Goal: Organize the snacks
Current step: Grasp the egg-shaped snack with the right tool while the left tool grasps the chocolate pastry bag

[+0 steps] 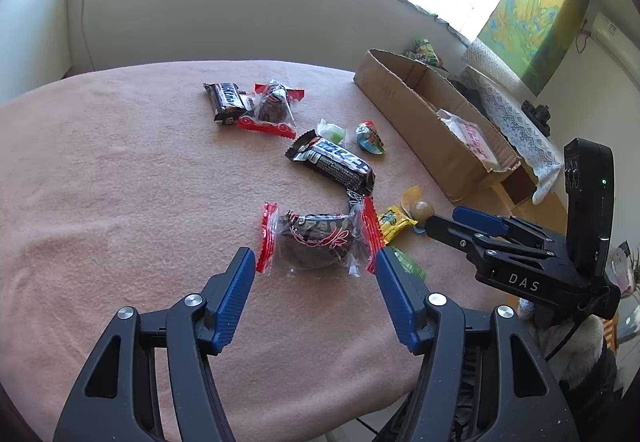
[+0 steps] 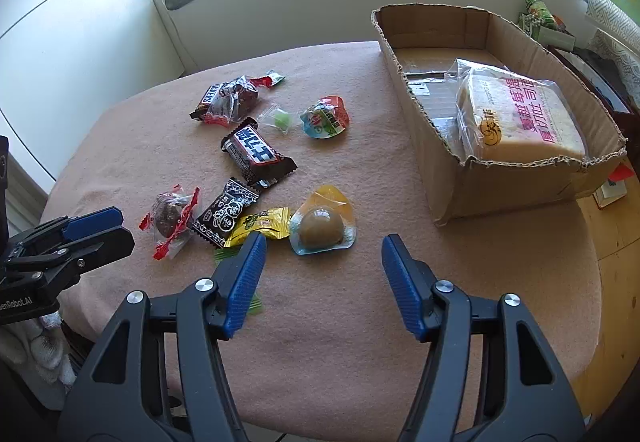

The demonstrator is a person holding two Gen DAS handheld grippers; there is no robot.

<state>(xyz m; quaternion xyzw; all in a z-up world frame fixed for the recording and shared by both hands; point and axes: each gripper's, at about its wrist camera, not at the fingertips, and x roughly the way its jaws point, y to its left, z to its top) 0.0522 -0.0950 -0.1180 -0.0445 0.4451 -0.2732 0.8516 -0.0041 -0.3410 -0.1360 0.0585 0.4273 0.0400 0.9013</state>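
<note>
My left gripper stands open over the pink cloth, its blue pads either side of a dark cake in a clear wrapper with red ends, without pressing on it. My right gripper is open too, its tips just short of a brown jelly cup, with a yellow packet by its left finger. A Snickers bar, a black sachet and several more sweets lie scattered behind. The cardboard box at the right holds a bagged bread loaf.
The pink-covered table ends close below both grippers, and bare wood shows at its right. A second Snickers and another wrapped cake lie farther back. A wall and a windowsill with a plant stand behind the table.
</note>
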